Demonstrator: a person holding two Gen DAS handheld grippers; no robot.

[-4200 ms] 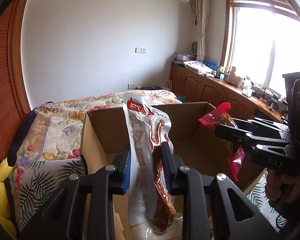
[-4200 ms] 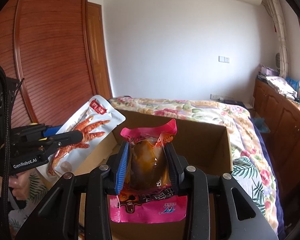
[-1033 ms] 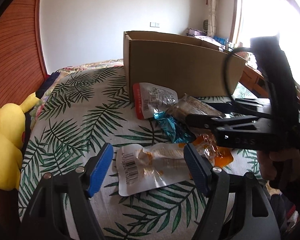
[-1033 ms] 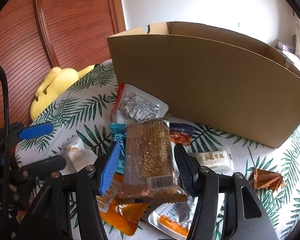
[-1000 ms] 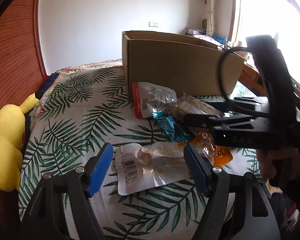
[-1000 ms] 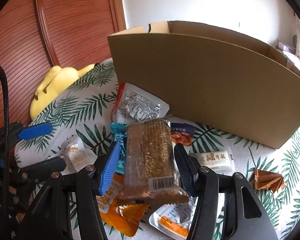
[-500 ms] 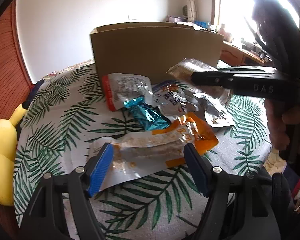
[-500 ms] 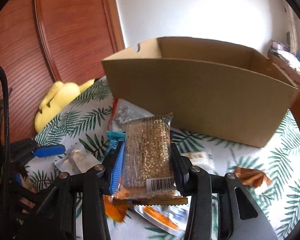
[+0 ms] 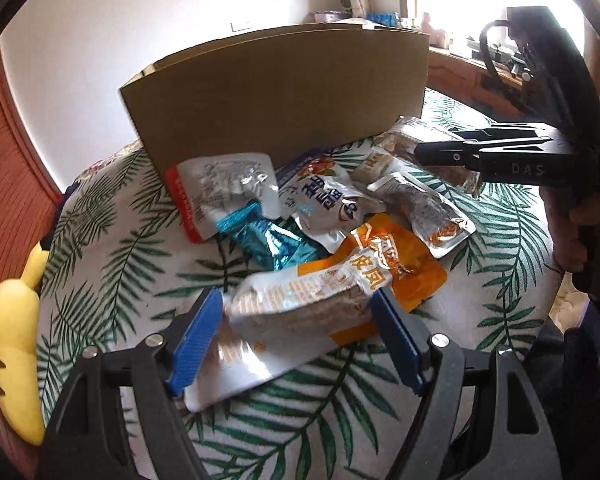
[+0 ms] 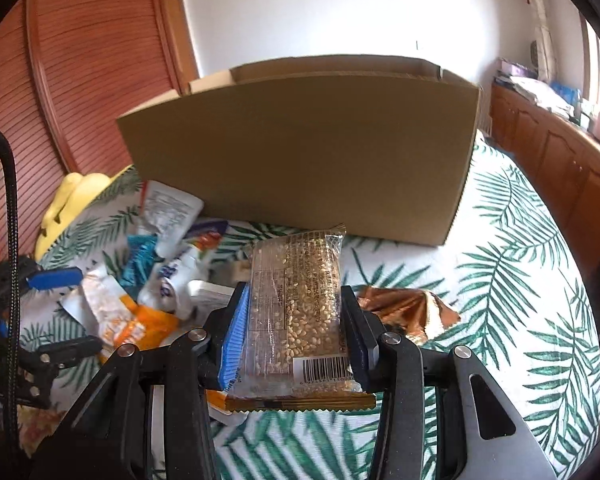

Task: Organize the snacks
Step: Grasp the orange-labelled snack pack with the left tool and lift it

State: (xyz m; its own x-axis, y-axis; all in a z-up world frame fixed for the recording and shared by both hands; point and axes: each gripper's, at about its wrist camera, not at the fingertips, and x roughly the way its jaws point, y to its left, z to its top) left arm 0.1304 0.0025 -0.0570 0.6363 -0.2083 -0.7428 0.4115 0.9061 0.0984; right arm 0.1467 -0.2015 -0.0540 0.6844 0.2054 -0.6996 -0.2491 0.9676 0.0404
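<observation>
My right gripper [image 10: 296, 332] is shut on a clear sesame bar packet [image 10: 296, 300] and holds it above the bed, short of the cardboard box [image 10: 300, 160]. The packet [image 9: 412, 136] and the right gripper [image 9: 436, 156] also show in the left wrist view. My left gripper [image 9: 296, 332] has its jaws around a silver-white snack pouch [image 9: 284, 320]; its blue pads touch the pouch's ends and the pouch bows upward. An orange pouch [image 9: 396, 268] lies under it.
Loose snacks lie before the box [image 9: 284, 92]: a red-edged silver pouch [image 9: 216, 192], a blue wrapper [image 9: 268, 240], a white-blue pouch [image 9: 324, 204], a clear tray pack [image 9: 424, 208]. A copper wrapper [image 10: 408, 308] lies right. A yellow plush [image 9: 12, 340] sits left.
My right gripper closed on the sesame bar and lifted it off the pile toward the box. My left gripper closed in on the silver-white pouch, which now bows between its pads.
</observation>
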